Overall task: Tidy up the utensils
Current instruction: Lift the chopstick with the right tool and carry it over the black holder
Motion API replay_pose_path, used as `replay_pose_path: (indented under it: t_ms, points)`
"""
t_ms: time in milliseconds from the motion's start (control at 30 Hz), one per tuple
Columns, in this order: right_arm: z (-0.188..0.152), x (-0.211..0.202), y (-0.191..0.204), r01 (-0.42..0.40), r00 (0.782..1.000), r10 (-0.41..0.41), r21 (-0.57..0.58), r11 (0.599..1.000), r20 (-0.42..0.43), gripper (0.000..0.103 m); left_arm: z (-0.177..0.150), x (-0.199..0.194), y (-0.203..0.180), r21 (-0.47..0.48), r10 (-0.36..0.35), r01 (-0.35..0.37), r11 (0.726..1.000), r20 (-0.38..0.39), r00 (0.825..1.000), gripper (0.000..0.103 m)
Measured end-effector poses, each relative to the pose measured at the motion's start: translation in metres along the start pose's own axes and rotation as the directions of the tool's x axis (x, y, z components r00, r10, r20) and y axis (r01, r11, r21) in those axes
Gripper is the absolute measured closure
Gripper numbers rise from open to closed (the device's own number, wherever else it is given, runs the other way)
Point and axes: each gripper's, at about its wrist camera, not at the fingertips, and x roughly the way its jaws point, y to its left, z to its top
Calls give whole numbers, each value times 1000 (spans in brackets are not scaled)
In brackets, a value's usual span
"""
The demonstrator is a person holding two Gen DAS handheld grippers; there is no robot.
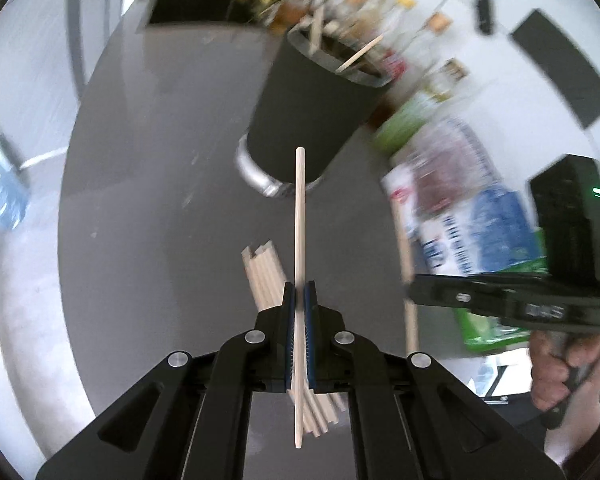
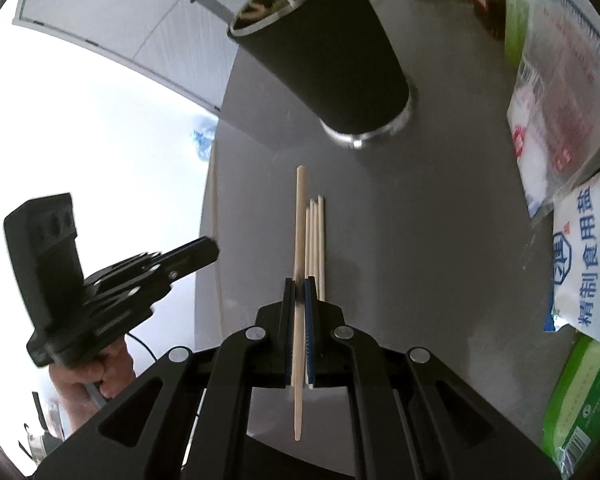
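My left gripper [image 1: 299, 294] is shut on a wooden chopstick [image 1: 300, 216] held above the grey table, pointing at the black utensil holder [image 1: 312, 108]. Several loose chopsticks [image 1: 262, 276] lie on the table under it. My right gripper [image 2: 299, 290] is shut on another chopstick [image 2: 300, 224], above several chopsticks lying on the table [image 2: 316, 240]. The black holder [image 2: 332, 52] stands beyond, with a few sticks inside. The right gripper shows in the left wrist view [image 1: 412, 292] with its chopstick; the left one shows in the right wrist view [image 2: 212, 250].
Food bags and boxes [image 1: 460, 208] stand to the right of the holder, with bottles [image 1: 364, 4] behind it. Salt and other packets [image 2: 580, 256] line the right side. The table's left edge [image 2: 208, 216] is close.
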Motion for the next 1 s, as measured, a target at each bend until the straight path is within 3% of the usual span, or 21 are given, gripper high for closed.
replay_pose_path:
  t_ms: [267,400,600,800,933,1000]
  points:
    - [22,-29,16,-18,992,19,-8,1000,122,98,37,-27,-7,102,-95,84,991,111,989,100]
    - [42,-51,32,-27,976,36,-43,999,213,98,60,-40,-11,149,-130,101,984,202,971,100]
    - [70,-79,53,-4,934,32,-79,997,357,98,103,-57,-13,197,-187,127,972,330,925,100]
    - [100,-99,50,-18,899,33,-39,999,436,98,131,-63,-8,239,-230,135,962,433,872,100]
    - [117,-107,52,-41,864,54,-37,998,500,98,143,-59,1,236,-251,151,960,485,837,100]
    - [125,-113,60,15,829,23,-64,998,559,98,147,-59,5,250,-272,160,955,521,809,100]
